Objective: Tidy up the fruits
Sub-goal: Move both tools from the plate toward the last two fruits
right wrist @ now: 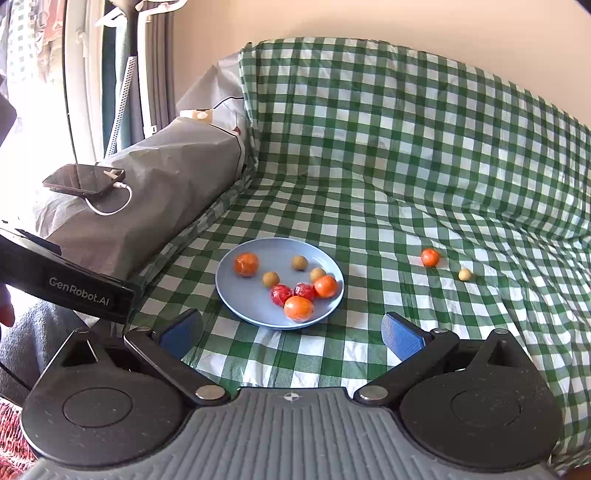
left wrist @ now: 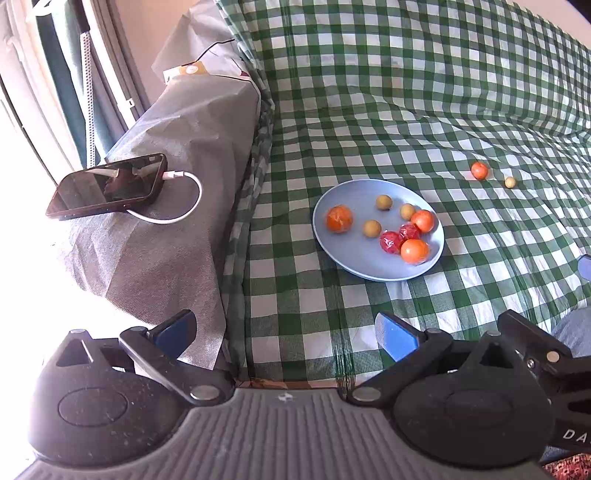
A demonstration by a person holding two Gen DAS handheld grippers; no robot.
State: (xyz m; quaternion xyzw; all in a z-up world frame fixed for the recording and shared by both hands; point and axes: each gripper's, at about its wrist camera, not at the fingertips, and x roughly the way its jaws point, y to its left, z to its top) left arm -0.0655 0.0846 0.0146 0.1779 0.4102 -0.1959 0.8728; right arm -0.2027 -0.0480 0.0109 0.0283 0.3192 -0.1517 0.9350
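Green-and-white checked cloth, pale blue plate, orange, red, tan fruits.

8 fruits lie on the plate; 2 fruits lie right of it.

Sofa draped in green-and-white checked cloth, creased, covering seat and backrest. Left armrest wrapped in grey non-woven cover. Dark phone lying on armrest, screen up, white charging cable plugged in and looping beside it. Plain cream wall behind sofa. Far left: window with white frame, strong daylight blowing out that side, grey-teal curtain hanging near it. Small tan label at the armrest's far end.
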